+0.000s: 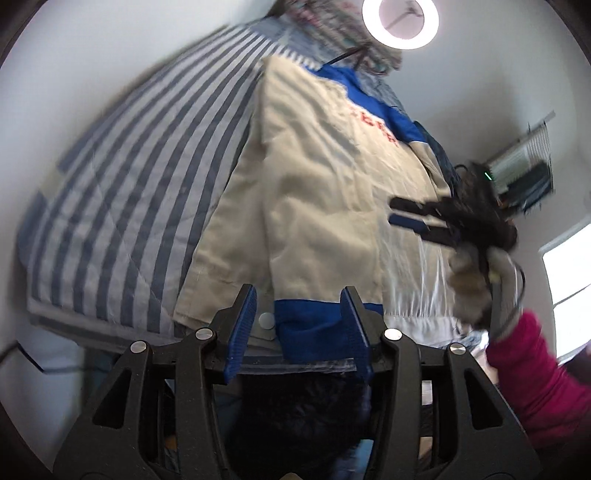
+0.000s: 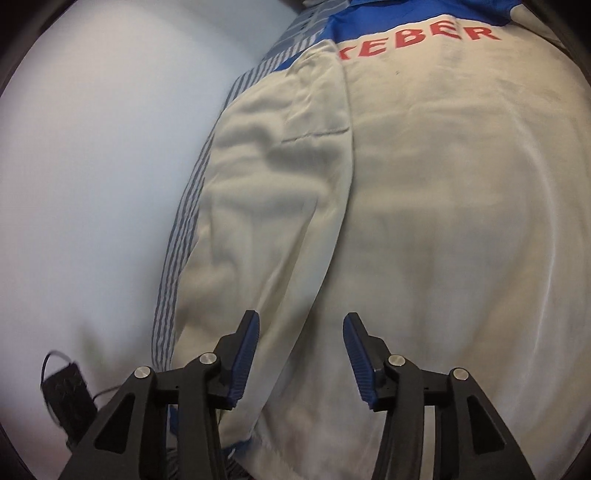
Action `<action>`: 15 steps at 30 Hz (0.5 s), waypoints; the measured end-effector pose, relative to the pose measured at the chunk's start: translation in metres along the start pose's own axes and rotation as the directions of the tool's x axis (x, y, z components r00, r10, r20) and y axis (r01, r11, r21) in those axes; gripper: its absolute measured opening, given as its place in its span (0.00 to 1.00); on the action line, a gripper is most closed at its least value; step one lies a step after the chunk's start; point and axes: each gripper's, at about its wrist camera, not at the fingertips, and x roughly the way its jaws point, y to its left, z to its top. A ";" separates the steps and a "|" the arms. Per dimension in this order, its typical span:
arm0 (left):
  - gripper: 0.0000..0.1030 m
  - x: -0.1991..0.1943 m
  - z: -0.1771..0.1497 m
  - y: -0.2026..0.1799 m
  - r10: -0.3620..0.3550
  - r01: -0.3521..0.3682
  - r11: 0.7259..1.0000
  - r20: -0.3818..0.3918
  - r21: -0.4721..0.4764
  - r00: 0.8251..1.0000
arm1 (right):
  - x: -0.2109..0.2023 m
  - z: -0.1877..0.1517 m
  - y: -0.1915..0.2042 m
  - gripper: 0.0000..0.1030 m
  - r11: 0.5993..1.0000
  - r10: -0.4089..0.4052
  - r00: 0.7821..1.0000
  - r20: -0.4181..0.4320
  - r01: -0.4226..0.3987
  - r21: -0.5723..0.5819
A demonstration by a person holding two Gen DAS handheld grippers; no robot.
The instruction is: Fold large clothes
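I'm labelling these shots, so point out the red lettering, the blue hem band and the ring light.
red lettering [image 2: 417, 38]: right wrist view, middle of the word printed on the jacket back.
blue hem band [image 1: 314, 325]: left wrist view, band's centre between the open tool's fingers.
ring light [image 1: 371, 29]: left wrist view, glowing left rim.

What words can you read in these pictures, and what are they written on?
"KEBER": red letters on the beige jacket, just under its blue top part, in the right wrist view. The first letter is partly hidden by a fold, so the word may be longer.
The same red letters show in the left wrist view, but they are too blurred to read.
No other words, numbers or signs show.
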 end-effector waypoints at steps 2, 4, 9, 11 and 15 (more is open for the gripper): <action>0.47 0.010 0.004 0.010 -0.025 0.024 0.998 -0.032 -0.055 0.999 | 0.005 -0.020 0.008 0.50 0.999 0.033 0.998 -0.047 -0.034 -0.019; 0.47 0.018 0.008 0.015 -0.055 0.050 0.995 -0.049 -0.082 0.997 | 0.011 -0.038 0.013 0.49 0.997 0.076 0.993 -0.088 -0.078 -0.023; 0.47 0.037 0.014 0.012 -0.094 0.083 0.990 -0.086 -0.116 0.992 | 0.027 -0.072 0.029 0.53 0.991 0.106 0.981 -0.164 -0.117 -0.057; 0.26 0.047 0.013 0.011 -0.108 0.094 0.986 -0.098 -0.138 0.989 | 0.036 -0.080 0.032 0.52 0.991 0.102 0.978 -0.184 -0.115 -0.063; 0.05 0.050 0.013 0.000 -0.047 0.039 0.996 -0.097 -0.085 0.994 | 0.044 -0.083 0.038 0.23 0.982 0.164 0.966 -0.202 -0.178 -0.056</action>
